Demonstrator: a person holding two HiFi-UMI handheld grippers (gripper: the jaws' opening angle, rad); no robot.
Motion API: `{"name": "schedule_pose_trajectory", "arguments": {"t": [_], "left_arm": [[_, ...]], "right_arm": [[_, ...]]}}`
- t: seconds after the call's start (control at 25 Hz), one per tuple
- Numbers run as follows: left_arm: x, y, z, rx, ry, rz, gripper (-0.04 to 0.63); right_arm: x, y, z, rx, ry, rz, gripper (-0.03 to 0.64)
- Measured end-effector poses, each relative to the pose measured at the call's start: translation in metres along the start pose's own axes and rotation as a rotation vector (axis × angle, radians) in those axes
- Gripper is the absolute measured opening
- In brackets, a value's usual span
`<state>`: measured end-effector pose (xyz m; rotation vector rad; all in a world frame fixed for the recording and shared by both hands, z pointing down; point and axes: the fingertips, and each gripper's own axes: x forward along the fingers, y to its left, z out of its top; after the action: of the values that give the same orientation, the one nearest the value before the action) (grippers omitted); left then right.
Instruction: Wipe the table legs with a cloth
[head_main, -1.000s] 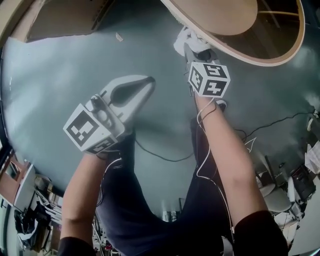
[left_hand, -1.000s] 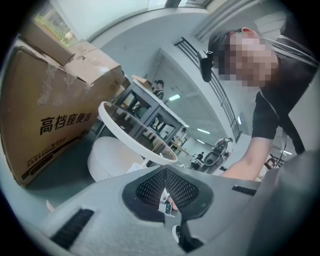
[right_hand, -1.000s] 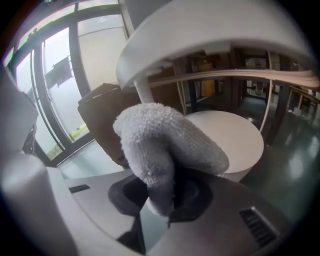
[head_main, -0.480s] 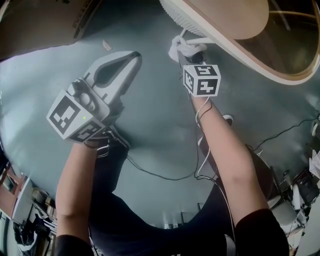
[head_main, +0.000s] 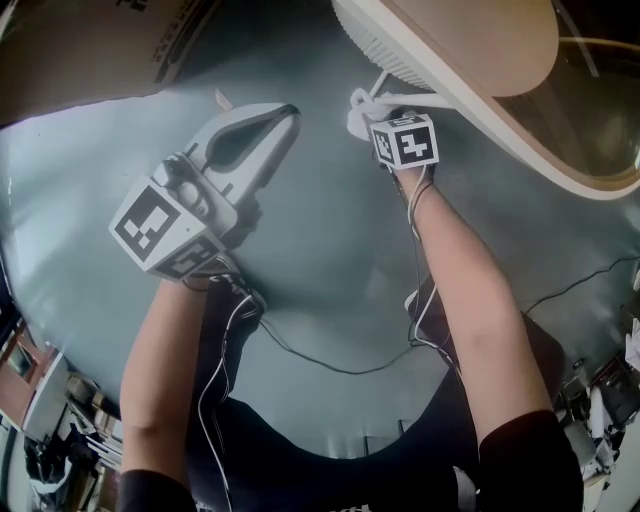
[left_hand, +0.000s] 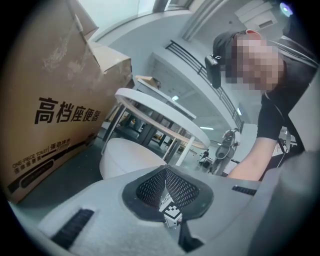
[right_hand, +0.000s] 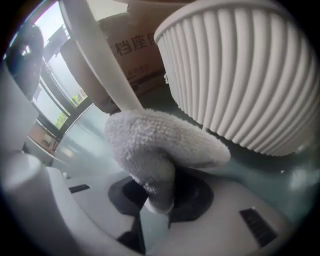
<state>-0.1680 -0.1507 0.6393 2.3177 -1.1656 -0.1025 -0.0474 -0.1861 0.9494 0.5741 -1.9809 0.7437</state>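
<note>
Left gripper (head_main: 288, 110): my tips rose from mid-frame to the upper part, then edged right. Right gripper (head_main: 372, 112): cloth (head_main: 357, 104) drifted down from the top edge, and my marker cube closed up toward it.

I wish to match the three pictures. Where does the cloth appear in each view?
Head view: the cloth is at top centre, against the table leg.
Left gripper view: the cloth cannot be made out.
Right gripper view: centre, pinched in the right gripper, touching the leg.
Shared landmark: the cardboard box, top left; at left; top centre.
</note>
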Motion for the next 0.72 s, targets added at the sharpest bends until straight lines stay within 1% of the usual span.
{"name": "schedule_pose_trajectory", "arguments": {"t": [0.08,0.16,0.28,0.36,0.44,0.6,0.72], "left_arm": [[-0.008,-0.008,0.008,-0.032,0.006,0.024,0.005],[-0.016,-0.025,0.019,-0.072,0.013,0.047,0.005],[-0.028,-0.063,0.042,-0.133,0.02,0.068,0.005],[-0.036,-0.09,0.059,-0.171,0.032,0.071,0.005],[-0.038,-0.118,0.082,-0.188,0.045,0.054,0.005],[-0.057,-0.175,0.132,-0.196,0.087,0.003,0.005],[-0.082,-0.199,0.17,-0.214,0.083,-0.027,0.005]], "right_arm": [[-0.012,0.009,-0.006,0.038,0.107,0.059,0.08],[-0.04,0.031,-0.015,0.052,0.174,0.118,0.08],[-0.105,0.076,-0.021,0.049,0.172,0.208,0.08],[-0.152,0.107,-0.018,0.055,0.139,0.261,0.08],[-0.202,0.128,-0.008,0.071,0.086,0.287,0.08],[-0.306,0.175,0.024,0.143,-0.045,0.319,0.08],[-0.372,0.202,0.063,0.194,-0.18,0.303,0.08]]}}
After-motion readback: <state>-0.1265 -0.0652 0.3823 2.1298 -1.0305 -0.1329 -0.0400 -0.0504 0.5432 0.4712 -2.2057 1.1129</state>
